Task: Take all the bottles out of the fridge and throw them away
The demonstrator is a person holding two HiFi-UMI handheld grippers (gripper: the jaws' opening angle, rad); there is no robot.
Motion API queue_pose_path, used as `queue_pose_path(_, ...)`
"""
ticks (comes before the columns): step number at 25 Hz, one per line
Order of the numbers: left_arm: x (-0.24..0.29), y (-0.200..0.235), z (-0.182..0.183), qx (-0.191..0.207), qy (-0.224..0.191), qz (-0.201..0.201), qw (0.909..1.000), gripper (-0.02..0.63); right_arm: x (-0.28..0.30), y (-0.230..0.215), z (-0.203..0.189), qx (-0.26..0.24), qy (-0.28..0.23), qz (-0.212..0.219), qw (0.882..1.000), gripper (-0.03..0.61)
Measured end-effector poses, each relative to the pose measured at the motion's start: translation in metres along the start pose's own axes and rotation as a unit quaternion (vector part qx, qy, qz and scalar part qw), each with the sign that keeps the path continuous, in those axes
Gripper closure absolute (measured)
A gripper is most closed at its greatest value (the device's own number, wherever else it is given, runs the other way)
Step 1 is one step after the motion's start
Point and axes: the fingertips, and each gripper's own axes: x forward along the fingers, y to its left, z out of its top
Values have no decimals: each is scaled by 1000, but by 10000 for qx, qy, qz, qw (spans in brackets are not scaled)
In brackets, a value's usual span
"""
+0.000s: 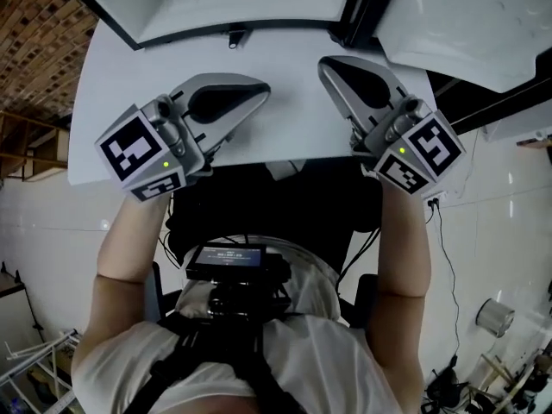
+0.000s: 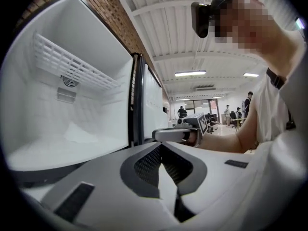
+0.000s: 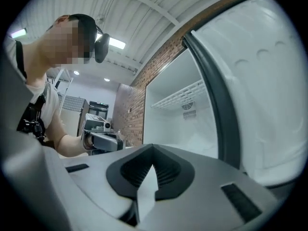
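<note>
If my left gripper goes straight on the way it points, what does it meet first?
Probably the right gripper: its tip sits straight ahead of the shut left gripper, with the open fridge off to one side. Depth is unclear.

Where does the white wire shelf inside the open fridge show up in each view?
Head view: not in it.
Left gripper view: the white wire shelf is at the upper left, slanting down to the right.
Right gripper view: the shelf is just right of centre, small and far off.
Shared landmark: the dark seal strip, at top centre-right, at centre-left, right of centre.
</note>
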Motion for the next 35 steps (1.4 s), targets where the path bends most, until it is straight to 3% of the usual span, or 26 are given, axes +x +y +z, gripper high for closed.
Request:
queue_pose_path(4, -54, 47, -1, -68, -64, 521, 9986, 609, 69, 17, 5, -162, 88, 290, 9994, 578)
queue_pose_path(8, -53, 51, -2, -75, -57, 876, 9961, 609, 76, 24, 3, -153, 182, 542, 9982, 578)
queue_pose_path(14, -74, 106, -20, -258, 43, 1284, 9914, 609, 138, 24, -14, 99, 385, 743, 9964, 578)
queue_pose_path(35, -63, 122, -51, -643, 538, 1454, 9858, 609, 160, 22, -54, 293, 1061, 673, 9916, 578)
